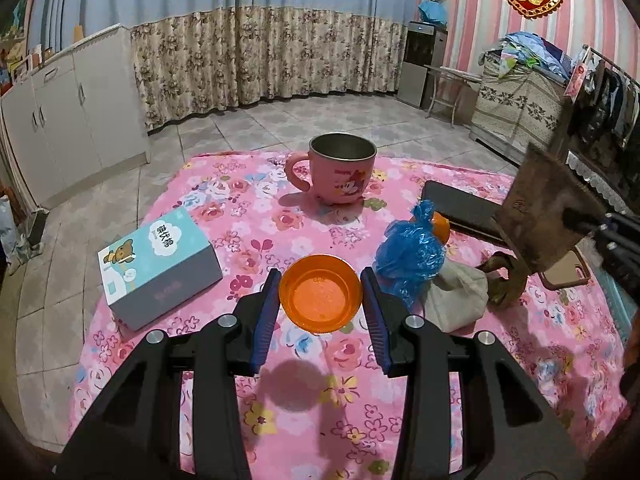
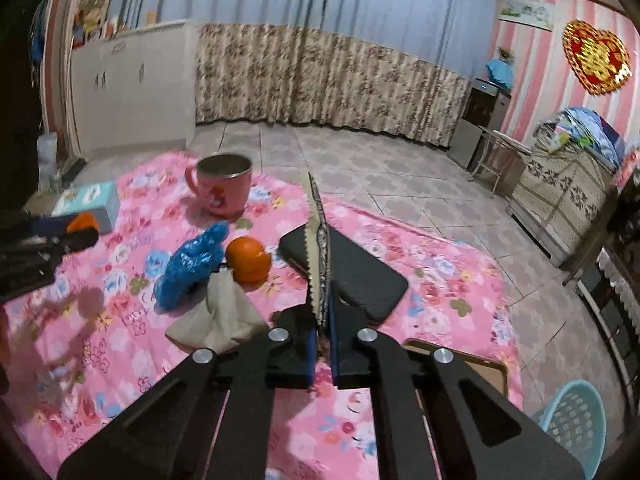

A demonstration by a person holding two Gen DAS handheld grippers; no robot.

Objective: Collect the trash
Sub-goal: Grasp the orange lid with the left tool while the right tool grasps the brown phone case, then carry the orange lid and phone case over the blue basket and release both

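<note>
Right gripper [image 2: 322, 320] clamped on a flat serrated-edge wrapper [image 2: 319, 256] (seen edge-on) held above the pink floral cloth [image 2: 420, 280], left gripper [image 1: 320, 292] gripping a small orange bowl [image 1: 320, 294], blue plastic bag [image 2: 192, 266] beside an orange [image 2: 248, 260].

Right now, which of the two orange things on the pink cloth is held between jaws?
The small orange bowl, gripped by the left gripper above the cloth. The round orange fruit lies free beside the blue plastic bag.
</note>
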